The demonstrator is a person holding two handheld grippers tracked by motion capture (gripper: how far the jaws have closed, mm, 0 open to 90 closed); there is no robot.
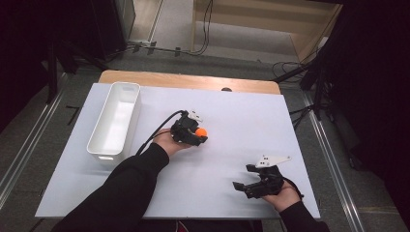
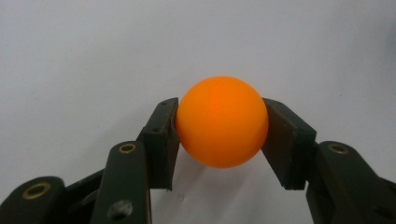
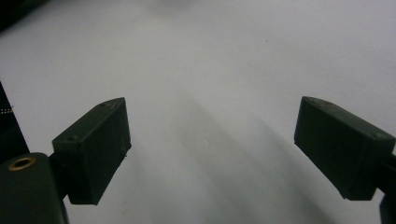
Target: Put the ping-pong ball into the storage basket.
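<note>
We note the small orange plastic ball (image 2: 222, 121) pinched between the jaws of the left gripper (image 1: 198, 135), which is clenched on it. To that gripper's left sits the long white plastic bin (image 1: 116, 121); the right gripper (image 1: 244, 180) rests near the table edge with jaws spread wide, nothing between them.

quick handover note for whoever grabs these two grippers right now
Left gripper: shut on the orange ball, jaws pressing both its sides, near the middle of the white table.
Right gripper: open, nothing between its jaws, low over the table's near right part.
White bin: at the table's left, to the left of the ball; nothing seen inside it.
Done: ball grasped.
Left: likely carry the ball over to the bin and release it there; the right gripper seems to have no part in this yet.
</note>
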